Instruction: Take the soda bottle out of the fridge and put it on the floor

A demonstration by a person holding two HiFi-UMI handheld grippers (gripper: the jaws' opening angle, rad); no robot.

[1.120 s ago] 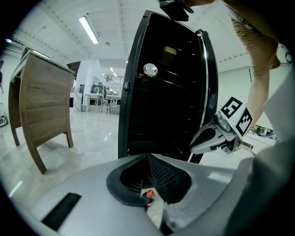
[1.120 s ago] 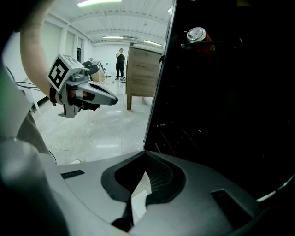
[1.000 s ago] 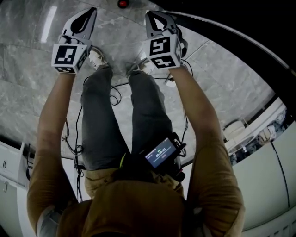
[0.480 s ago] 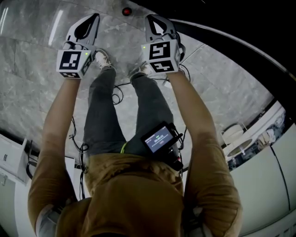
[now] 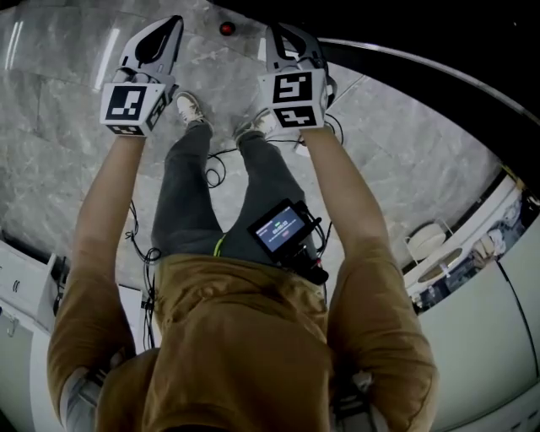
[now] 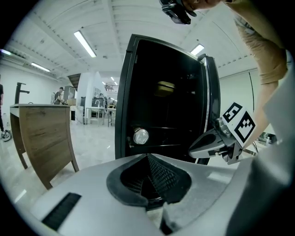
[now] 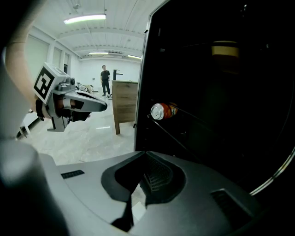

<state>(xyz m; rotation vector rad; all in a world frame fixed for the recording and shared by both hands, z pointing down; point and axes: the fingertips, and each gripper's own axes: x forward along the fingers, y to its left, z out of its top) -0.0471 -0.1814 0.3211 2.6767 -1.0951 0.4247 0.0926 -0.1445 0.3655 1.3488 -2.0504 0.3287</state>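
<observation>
Fridge (image 7: 216, 138) holds the soda bottle (image 7: 162, 111) lying on its side; left gripper (image 6: 148, 156) and right gripper (image 7: 145, 153) closed, empty.

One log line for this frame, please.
phase: before grasp | left gripper: shut, empty | right gripper: shut, empty | soda bottle: lying on shelf, untouched | fridge: open

Mustard sweatshirt (image 5: 245, 337) worn | grey trousers (image 5: 181, 202), black cables (image 5: 150, 255) below it | marker-cubed left gripper (image 5: 174, 20), right gripper (image 5: 275, 29) beyond its sleeves
</observation>
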